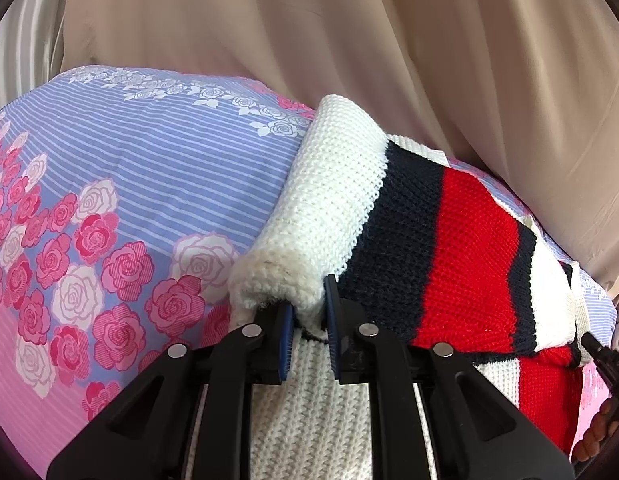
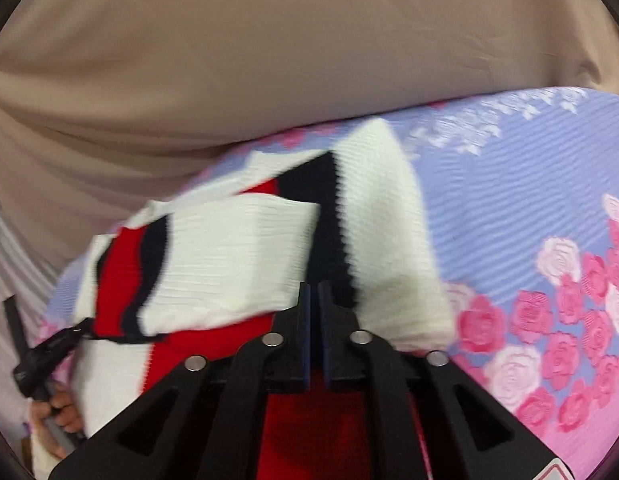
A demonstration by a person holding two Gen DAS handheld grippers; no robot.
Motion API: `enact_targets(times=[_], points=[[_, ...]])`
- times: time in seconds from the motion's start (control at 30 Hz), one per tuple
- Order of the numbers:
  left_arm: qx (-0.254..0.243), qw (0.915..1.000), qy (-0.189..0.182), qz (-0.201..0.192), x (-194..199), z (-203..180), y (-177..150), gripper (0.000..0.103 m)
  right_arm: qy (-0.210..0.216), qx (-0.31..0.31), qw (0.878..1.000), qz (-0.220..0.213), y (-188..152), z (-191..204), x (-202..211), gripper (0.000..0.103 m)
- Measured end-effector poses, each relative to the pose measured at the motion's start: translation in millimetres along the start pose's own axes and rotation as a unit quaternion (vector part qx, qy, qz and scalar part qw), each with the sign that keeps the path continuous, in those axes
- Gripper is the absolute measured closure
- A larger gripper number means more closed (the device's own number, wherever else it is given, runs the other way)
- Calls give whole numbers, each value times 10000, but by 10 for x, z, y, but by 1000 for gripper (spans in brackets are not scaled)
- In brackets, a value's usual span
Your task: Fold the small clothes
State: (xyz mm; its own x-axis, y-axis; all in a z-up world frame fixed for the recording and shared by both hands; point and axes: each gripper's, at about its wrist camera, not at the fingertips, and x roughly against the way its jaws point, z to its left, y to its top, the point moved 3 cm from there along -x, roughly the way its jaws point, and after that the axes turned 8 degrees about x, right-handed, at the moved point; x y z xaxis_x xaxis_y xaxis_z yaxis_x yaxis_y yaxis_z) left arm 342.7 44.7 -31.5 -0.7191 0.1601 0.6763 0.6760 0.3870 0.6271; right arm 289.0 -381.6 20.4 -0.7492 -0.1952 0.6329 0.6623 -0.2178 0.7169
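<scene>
A small knitted sweater (image 1: 461, 240) with white, navy and red stripes lies on the floral bedsheet (image 1: 129, 184). My left gripper (image 1: 307, 300) is shut on a thick white fold at its near edge. The far side is folded over toward me. In the right wrist view the same sweater (image 2: 229, 248) is blurred. My right gripper (image 2: 314, 296) is shut on its edge near the navy stripe, the jaws almost touching. The left gripper's tip (image 2: 61, 344) shows at the sweater's left corner, and the right gripper's tip (image 1: 597, 350) shows at the right in the left wrist view.
A beige curtain (image 1: 349, 40) hangs close behind the bed edge. The blue and pink rose sheet (image 2: 549, 220) spreads to either side of the sweater. A hand (image 2: 61, 412) holds the left gripper's handle at the lower left.
</scene>
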Motion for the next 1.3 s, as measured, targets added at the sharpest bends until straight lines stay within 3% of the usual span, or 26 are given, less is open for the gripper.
enact_targets(times=[0.03,0.13,0.2,0.33,0.43,0.6,0.63,0.73,0.77,0.83,0.87,0.9,1.0,1.1,1.2,1.3], points=[[3,10000,-5,1,1,1,0,89,-17,43,10000,66,15,48,-79,64],[12,10000,-21,3,-4,-1,-1,89,-95,81,9994,316,-23,124,-380,61],[16,10000,-30,2,-2,1,-1,89,-89,224,9994,234,20,204,-397,96],[-54,10000,27,2,-6,-19,-6,89,-504,468,9962,-529,158,271,-12,96],[-121,9999,67,10,-22,-60,-12,88,-799,253,9963,176,13,-22,-402,96],[-132,9999,79,-2,-32,-93,-13,86,-643,189,9976,182,22,111,-259,94],[-108,9999,5,-8,-19,-89,-15,86,-708,223,9971,153,-14,169,-182,89],[-88,9997,-235,81,155,3,-84,76,-817,312,9961,70,-331,224,377,80],[-150,9994,-274,136,288,60,-158,70,-801,396,9959,107,-512,234,597,70],[-237,9990,-316,219,624,221,-353,49,-873,563,9945,93,-931,234,1031,53],[-263,9987,-329,280,806,318,-467,28,-870,606,9943,108,-1149,201,1222,46],[-277,9983,-393,331,1002,425,-599,20,-809,627,9946,180,-1415,178,1423,45],[-306,9957,-554,681,1457,711,-1026,19,-569,415,9968,375,-2102,123,1841,43],[15,9896,-917,1112,1762,956,-1441,19,-378,75,9981,483,-2585,141,2097,41],[331,9838,-1275,1215,1931,1021,-1666,16,67,-244,9985,489,-2835,203,2124,40],[498,9763,-1610,1360,1931,926,-1777,16,401,-431,9974,421,-2846,305,2004,37]])
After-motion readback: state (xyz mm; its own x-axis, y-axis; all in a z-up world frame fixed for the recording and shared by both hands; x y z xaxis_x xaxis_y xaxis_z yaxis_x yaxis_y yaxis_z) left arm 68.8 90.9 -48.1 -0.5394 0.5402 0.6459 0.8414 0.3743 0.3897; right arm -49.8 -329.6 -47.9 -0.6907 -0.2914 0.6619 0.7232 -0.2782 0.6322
